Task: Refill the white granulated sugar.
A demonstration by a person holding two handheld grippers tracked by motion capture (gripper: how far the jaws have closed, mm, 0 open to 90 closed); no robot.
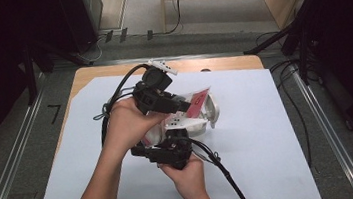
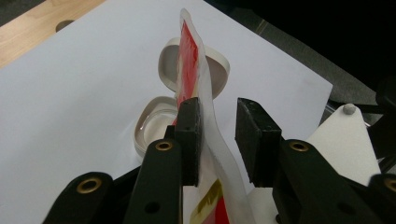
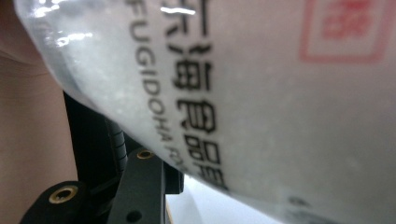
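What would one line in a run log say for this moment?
scene: white sheet on table | container: open, lid up | bag: held above container | left gripper: bag edge between jaws | right gripper: against bag

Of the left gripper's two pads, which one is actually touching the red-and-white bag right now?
The left-hand pad in the left gripper view: the bag lies against its inner face. The right-hand pad stands clear of the bag, with a visible gap between them.

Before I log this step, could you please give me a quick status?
Left gripper fingers loose around the packet. Right gripper under it, grip unclear. Open container beyond, nothing blocking.
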